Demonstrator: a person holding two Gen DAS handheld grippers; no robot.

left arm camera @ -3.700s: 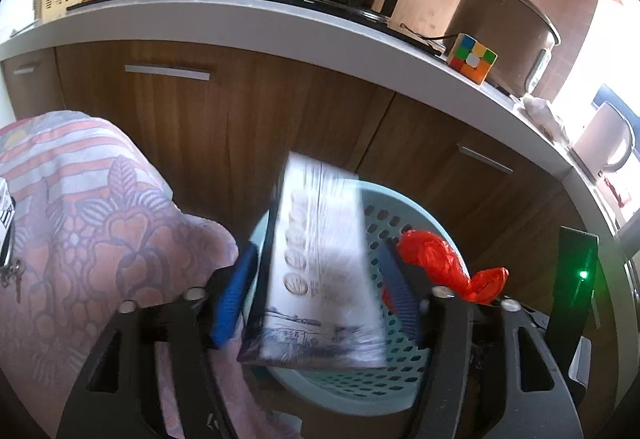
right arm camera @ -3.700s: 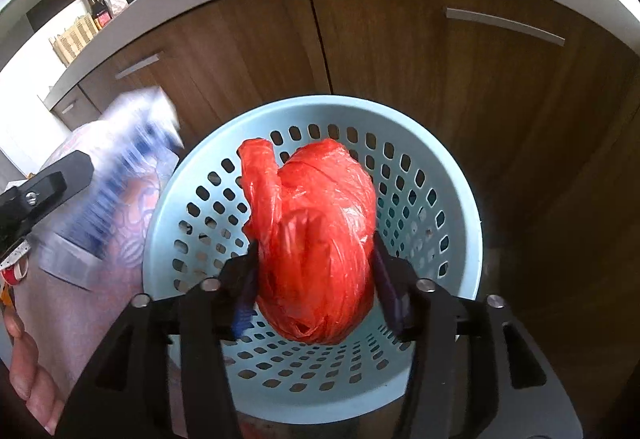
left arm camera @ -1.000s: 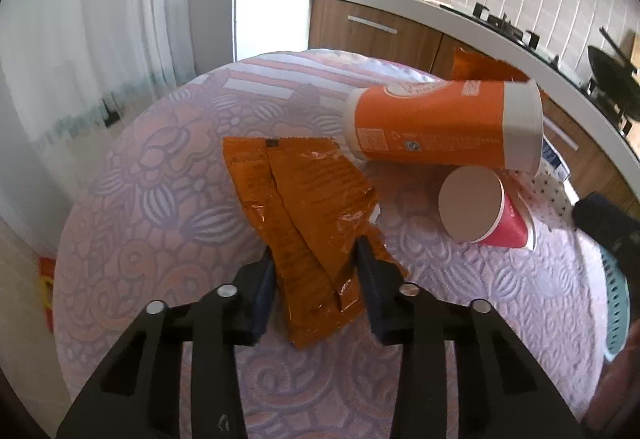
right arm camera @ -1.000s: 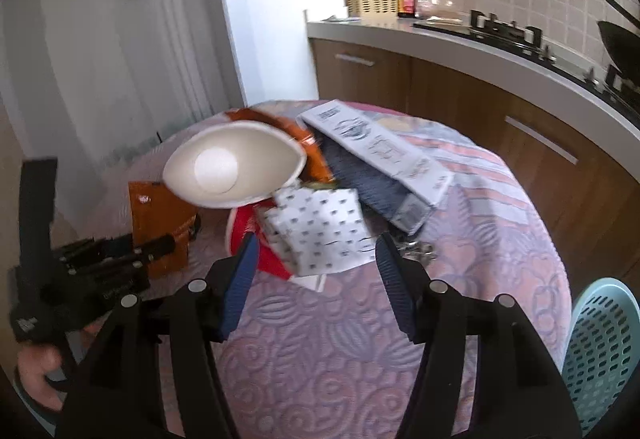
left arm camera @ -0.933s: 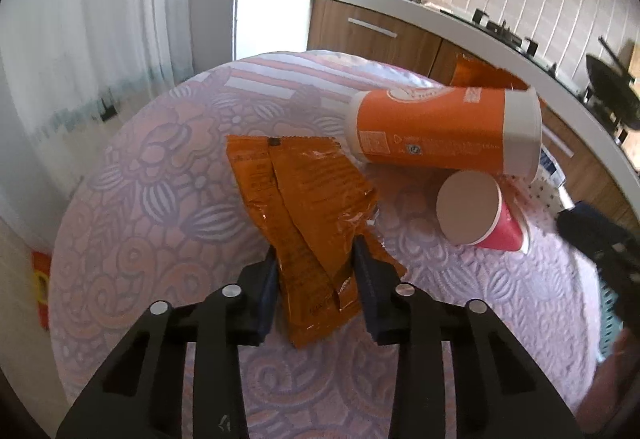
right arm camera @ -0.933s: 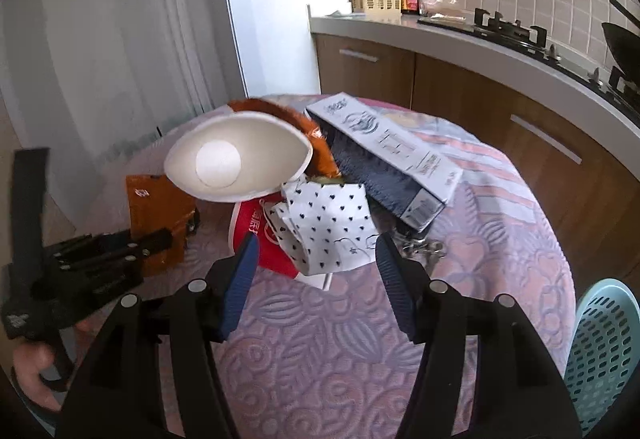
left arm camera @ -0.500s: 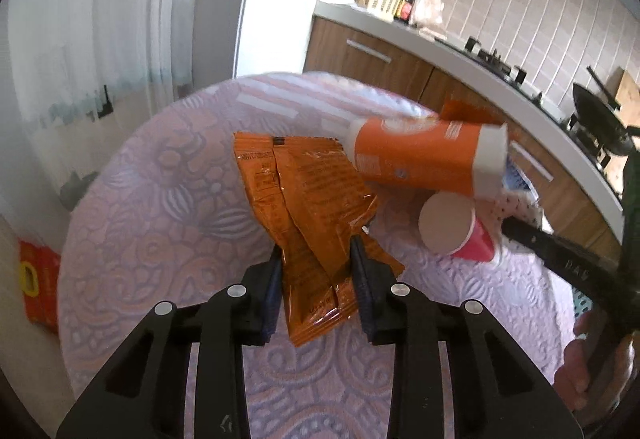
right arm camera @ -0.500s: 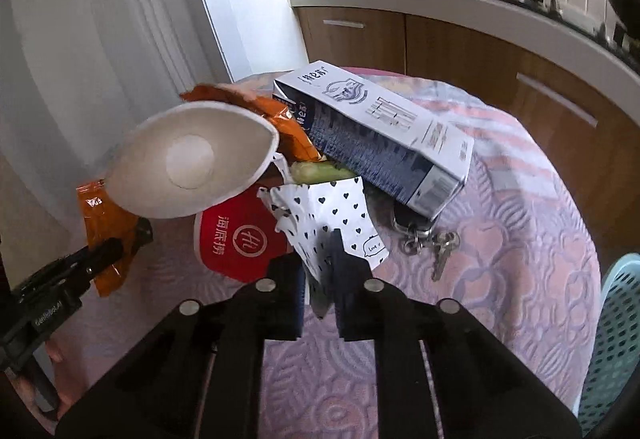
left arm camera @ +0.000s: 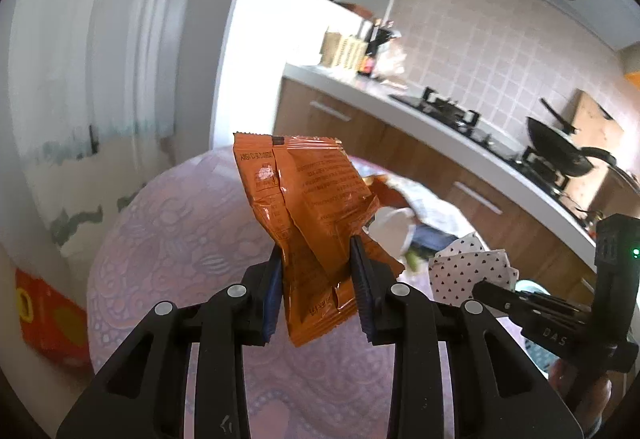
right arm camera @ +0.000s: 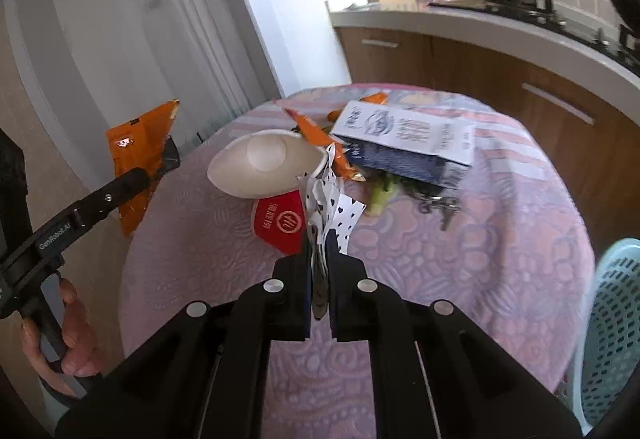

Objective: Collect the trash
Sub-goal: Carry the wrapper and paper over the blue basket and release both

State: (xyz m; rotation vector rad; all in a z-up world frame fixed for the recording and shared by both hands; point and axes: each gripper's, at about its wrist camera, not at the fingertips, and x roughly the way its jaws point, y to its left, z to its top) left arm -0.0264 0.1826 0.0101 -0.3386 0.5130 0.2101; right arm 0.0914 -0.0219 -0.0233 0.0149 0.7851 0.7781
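Your left gripper (left arm camera: 316, 275) pinches the orange wrapper (left arm camera: 308, 215) clear above the table (right arm camera: 500, 259); your right gripper (right arm camera: 319, 251) clamps the heart-print paper (right arm camera: 338, 215), so both can go to the basket (right arm camera: 616, 323) beside the table's right edge.

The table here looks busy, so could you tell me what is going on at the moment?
A person is clearing trash off the table with two handheld grippers. The left gripper is shut on an orange wrapper, lifted clear of the cloth. The right gripper has just closed on a heart-print paper. Two cups, a carton and keys remain on the table; a blue basket waits beside it.
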